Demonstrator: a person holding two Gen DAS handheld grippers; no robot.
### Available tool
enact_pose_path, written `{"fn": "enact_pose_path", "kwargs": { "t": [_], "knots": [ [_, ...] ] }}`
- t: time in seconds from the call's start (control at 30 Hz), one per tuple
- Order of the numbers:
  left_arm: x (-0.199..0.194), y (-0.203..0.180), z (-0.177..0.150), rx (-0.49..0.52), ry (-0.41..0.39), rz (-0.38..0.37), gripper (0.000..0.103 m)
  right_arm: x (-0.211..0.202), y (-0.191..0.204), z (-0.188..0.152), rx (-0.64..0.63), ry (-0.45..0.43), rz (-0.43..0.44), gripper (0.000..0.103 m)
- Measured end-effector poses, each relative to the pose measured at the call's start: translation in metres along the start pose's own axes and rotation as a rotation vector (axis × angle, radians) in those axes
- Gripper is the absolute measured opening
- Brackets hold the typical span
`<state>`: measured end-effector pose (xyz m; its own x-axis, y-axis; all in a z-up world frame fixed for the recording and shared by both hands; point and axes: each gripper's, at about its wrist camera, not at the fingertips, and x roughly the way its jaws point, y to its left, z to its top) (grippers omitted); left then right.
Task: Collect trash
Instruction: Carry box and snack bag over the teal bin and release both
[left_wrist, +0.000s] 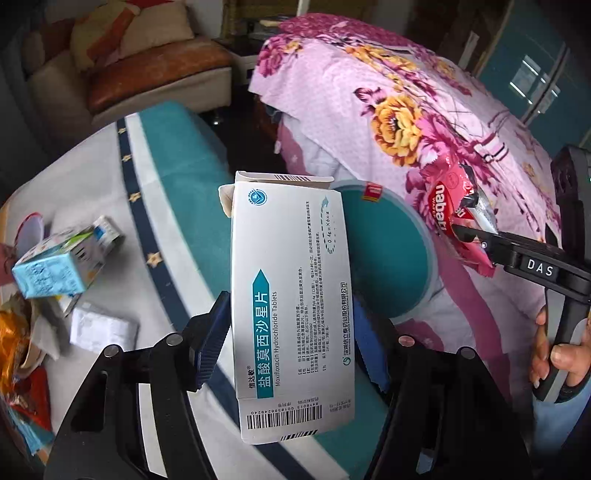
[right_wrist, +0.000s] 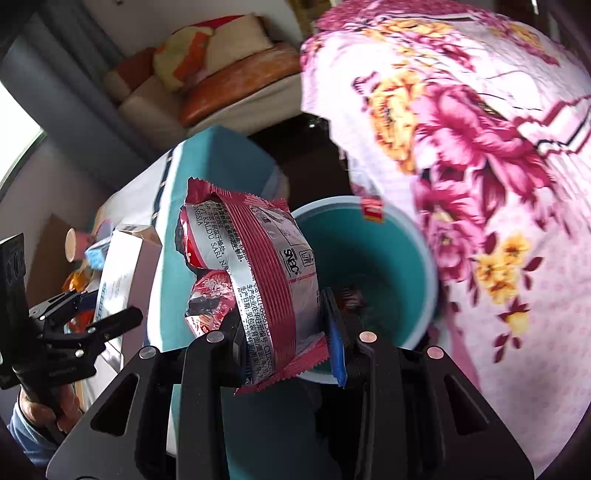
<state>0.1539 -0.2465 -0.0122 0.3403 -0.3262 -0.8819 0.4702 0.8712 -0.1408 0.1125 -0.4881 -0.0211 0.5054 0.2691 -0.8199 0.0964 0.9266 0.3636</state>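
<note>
My left gripper (left_wrist: 290, 339) is shut on a white medicine box (left_wrist: 291, 295) with teal print, held upright above the table edge. Behind it stands a teal trash bin (left_wrist: 388, 254), partly hidden by the box. My right gripper (right_wrist: 284, 332) is shut on a crumpled red wafer wrapper (right_wrist: 255, 280), held just left of and above the bin (right_wrist: 373, 266), which has some trash at its bottom. In the left wrist view the right gripper (left_wrist: 476, 240) holds the wrapper (left_wrist: 448, 210) at the bin's right side. In the right wrist view the left gripper (right_wrist: 107, 312) and its box (right_wrist: 125, 266) appear at left.
On the white and teal tablecloth (left_wrist: 155, 206) at left lie a light blue carton (left_wrist: 55, 269), a white packet (left_wrist: 99, 328) and colourful wrappers (left_wrist: 18, 369). A pink floral quilt (left_wrist: 388, 110) bulks beside the bin. A sofa (left_wrist: 147, 66) stands behind.
</note>
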Motion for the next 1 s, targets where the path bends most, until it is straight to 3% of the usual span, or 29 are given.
{"fn": "enact_pose_path", "kwargs": {
  "t": [0.23, 0.43, 0.57, 0.77, 1.0],
  "knots": [
    [0.044, -0.036, 0.022, 0.055, 0.061, -0.077, 0.065, -0.002, -0.025, 0.015, 0.036, 0.000, -0.040, 0.031],
    [0.064, -0.041, 0.031, 0.054, 0.089, -0.105, 0.066, -0.002, -0.029, 0.023, 0.040, 0.006, -0.060, 0.031],
    [0.071, -0.040, 0.035, 0.044, 0.092, -0.120, 0.073, 0.000, -0.032, 0.027, 0.046, 0.011, -0.074, 0.031],
    [0.072, -0.035, 0.036, 0.024, 0.084, -0.112, 0.091, 0.005, -0.033, 0.027, 0.054, 0.024, -0.090, 0.031],
    [0.064, -0.018, 0.030, 0.005, 0.076, -0.084, 0.091, 0.014, -0.023, 0.029, 0.040, 0.044, -0.097, 0.033]
  ]
}}
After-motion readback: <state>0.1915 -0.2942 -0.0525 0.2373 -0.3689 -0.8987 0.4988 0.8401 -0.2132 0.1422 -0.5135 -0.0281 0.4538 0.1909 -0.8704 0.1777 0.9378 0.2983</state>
